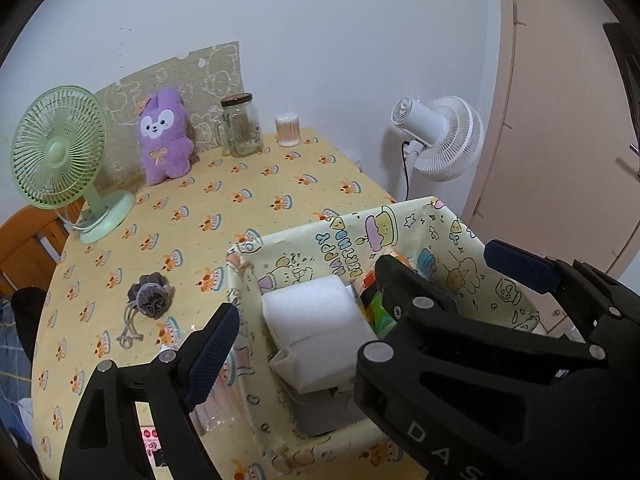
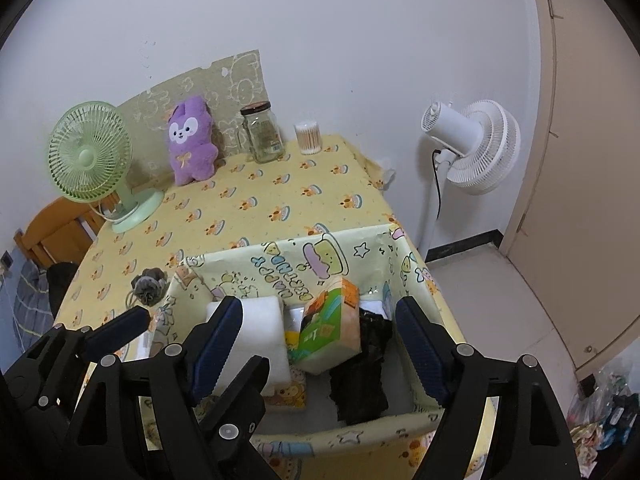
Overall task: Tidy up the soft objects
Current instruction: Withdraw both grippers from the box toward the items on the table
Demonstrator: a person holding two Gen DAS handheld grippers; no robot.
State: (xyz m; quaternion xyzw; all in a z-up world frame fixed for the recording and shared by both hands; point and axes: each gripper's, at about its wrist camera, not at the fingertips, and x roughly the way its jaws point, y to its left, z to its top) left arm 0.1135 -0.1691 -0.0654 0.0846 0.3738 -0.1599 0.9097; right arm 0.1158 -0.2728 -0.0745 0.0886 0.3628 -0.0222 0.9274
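1. Two black hand-held tongs with dark blue ribbed pads hover side by side over a yellow patterned box (image 2: pixel 304 258) at the near edge of a table (image 2: pixel 256 200) covered in a yellow cloth with a cake print.
2. The left tongs (image 1: pixel 368 294) have their jaws wide apart with nothing clamped. One pad hangs outside the box's left wall, the other over its right side.
3. The right tongs (image 2: pixel 320 340) also stand wide apart and hold nothing. Both pads hang over the inside of the box.
4. Under the left tongs, inside the box, lies a white foam block (image 1: pixel 316 316) resting on a grey pad (image 1: pixel 324 412).
5. Between the pads of the right tongs sits a tilted tissue pack (image 2: pixel 332 330), orange and green. Just right of it lies a crumpled black cloth (image 2: pixel 364 368).
6. Outside the box, to the left of both tongs, a grey fabric pouch (image 1: pixel 150 294) with a drawstring lies on the table.
7. Far beyond the tongs, at the back of the table against the wall, a purple plush toy (image 1: pixel 164 136) sits upright.
8. Beside the toy stand a glass jar (image 1: pixel 240 126) and a tub of cotton swabs (image 1: pixel 287 130).
9. A green desk fan (image 1: pixel 60 152) stands at the far left of the table.
10. A white standing fan (image 2: pixel 468 144) is on the floor to the right, past the table.
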